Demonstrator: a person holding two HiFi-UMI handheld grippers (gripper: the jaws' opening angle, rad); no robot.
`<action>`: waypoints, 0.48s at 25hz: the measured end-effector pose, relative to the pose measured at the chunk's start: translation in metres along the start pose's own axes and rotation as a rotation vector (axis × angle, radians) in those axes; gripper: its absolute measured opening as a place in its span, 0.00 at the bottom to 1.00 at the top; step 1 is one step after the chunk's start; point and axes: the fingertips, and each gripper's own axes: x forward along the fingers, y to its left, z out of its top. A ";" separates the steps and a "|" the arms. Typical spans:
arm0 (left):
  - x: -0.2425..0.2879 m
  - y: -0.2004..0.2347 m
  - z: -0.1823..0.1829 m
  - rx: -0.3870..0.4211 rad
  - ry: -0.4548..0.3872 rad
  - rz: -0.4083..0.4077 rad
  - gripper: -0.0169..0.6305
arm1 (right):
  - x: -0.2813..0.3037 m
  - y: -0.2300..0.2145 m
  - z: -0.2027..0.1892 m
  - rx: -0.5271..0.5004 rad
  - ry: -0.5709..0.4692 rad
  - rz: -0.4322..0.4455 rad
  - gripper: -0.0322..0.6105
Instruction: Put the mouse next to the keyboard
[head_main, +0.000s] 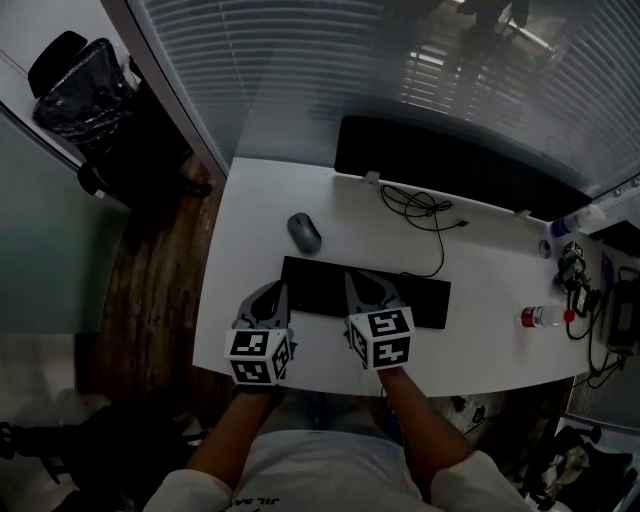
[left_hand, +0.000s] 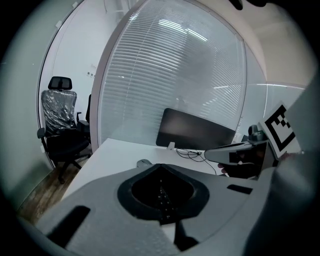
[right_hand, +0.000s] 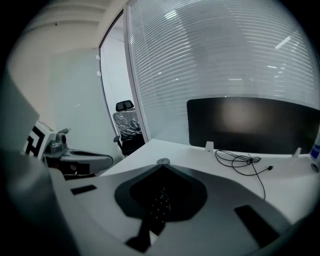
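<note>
Both grippers were observed over the near edge of the desk (head_main: 480, 260). The left gripper (head_main: 268, 298) was found with its jaws brought together and nothing between them. The right gripper (head_main: 366, 287) was likewise found closed and empty, above the keyboard (head_main: 420, 298).

The keyboard was noted lying parallel to the near edge, toward the left half of the desk. The mouse (head_main: 304, 232) was noted beyond the keyboard's far left corner, toward the left edge, near it but apart. A loose cable (head_main: 425, 212) was recorded toward the far edge in front of the monitor (head_main: 450, 165), and a bottle (head_main: 543, 317) toward the right edge.

The task was judged not begun, with the reach for the mouse as the step in hand. It was judged that the left gripper, being the nearer, would serve best. Its jaws would need to be opened wide before descent, then lowered astride the mouse's long sides and closed gently, since the smooth rounded shell could be squeezed out. The bare desk by a short end of the keyboard was judged the proper place, clear of the cable
</note>
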 end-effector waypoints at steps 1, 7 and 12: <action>0.004 0.004 0.001 0.004 0.000 0.003 0.03 | 0.006 0.001 0.001 -0.004 0.002 0.003 0.06; 0.021 0.029 0.005 -0.007 0.000 0.032 0.03 | 0.043 0.008 0.004 -0.033 0.024 0.022 0.06; 0.033 0.037 0.003 -0.007 0.005 0.032 0.03 | 0.073 0.011 0.002 -0.059 0.056 0.032 0.06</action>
